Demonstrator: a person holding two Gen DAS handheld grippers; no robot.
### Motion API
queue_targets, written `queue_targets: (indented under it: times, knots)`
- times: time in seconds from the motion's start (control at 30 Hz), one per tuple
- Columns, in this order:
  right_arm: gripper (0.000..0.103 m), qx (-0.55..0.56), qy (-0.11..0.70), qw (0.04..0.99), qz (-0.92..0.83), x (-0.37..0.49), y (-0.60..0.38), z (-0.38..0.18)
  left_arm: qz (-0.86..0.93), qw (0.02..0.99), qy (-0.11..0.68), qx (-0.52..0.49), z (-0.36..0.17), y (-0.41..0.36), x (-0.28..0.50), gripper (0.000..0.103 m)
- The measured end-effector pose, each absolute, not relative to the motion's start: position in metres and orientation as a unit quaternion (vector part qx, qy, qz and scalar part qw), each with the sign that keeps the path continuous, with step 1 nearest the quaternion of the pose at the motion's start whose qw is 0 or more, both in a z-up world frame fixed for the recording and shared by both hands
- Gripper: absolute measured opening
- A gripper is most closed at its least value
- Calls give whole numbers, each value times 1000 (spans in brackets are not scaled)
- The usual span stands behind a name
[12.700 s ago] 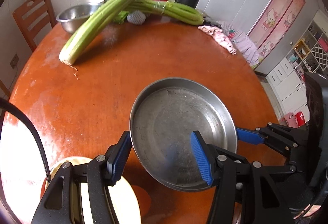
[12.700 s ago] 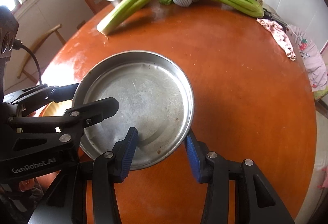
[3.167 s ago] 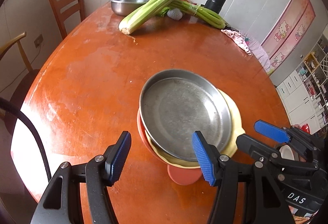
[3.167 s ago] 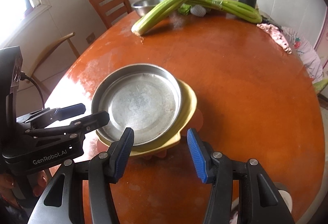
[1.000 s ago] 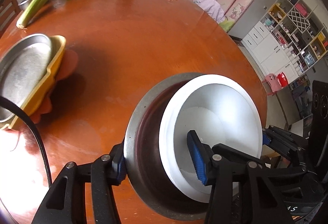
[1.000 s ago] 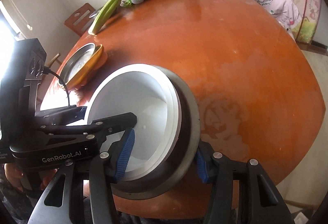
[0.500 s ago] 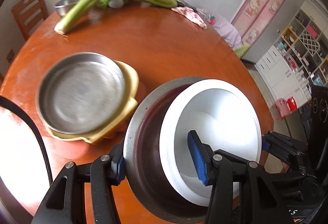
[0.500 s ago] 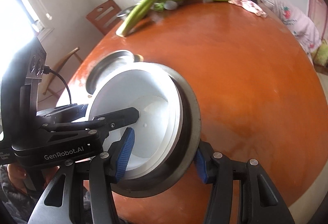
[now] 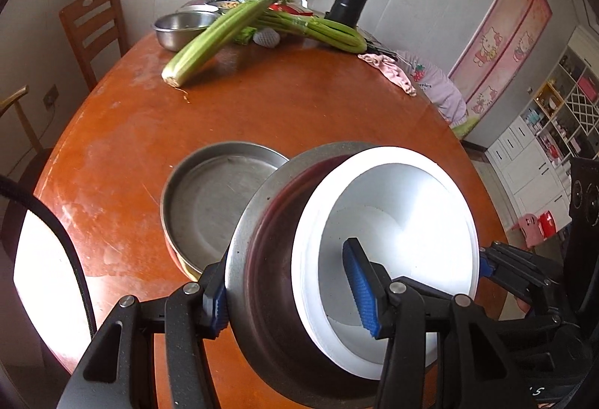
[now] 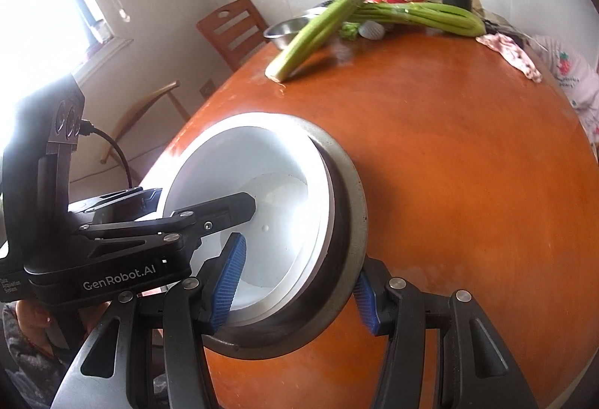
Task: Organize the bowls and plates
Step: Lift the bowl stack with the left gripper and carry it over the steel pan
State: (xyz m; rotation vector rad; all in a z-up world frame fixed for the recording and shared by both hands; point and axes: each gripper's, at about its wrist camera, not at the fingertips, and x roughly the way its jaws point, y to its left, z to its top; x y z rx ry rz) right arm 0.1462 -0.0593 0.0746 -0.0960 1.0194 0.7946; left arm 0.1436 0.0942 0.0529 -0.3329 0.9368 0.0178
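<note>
L wrist: steel bowl (image 9: 262, 296) w/ white liner (image 9: 393, 233)

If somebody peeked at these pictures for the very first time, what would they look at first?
Probably the bright white bowl nested inside a steel bowl, right up front, with the left gripper and the right gripper each clamped on the rim from opposite sides. Next, the long green celery lying across the far side of the round orange table. Just behind the bowls sits a flat steel pan.

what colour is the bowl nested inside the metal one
White, inside the steel bowl; clearest in the left wrist view.
</note>
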Motion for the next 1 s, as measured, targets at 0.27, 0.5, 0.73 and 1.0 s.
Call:
queue_targets:
  times: [0.27,0.5,0.73,1.0]
  knots:
    - [56,-57,465,794,388,157,-34,82,26,882,439,-166,59,116,148,53]
    - [56,-69,463,789,397,170,-13,84,35,883,436,-173,60,133,160,53]
    - [56,-71,465,784,405,182,1,83,42,883,436,-172,59,144,169,53]
    - [56,-72,475,777,407,195,12,72,46,876,446,-179,49,154,178,53]
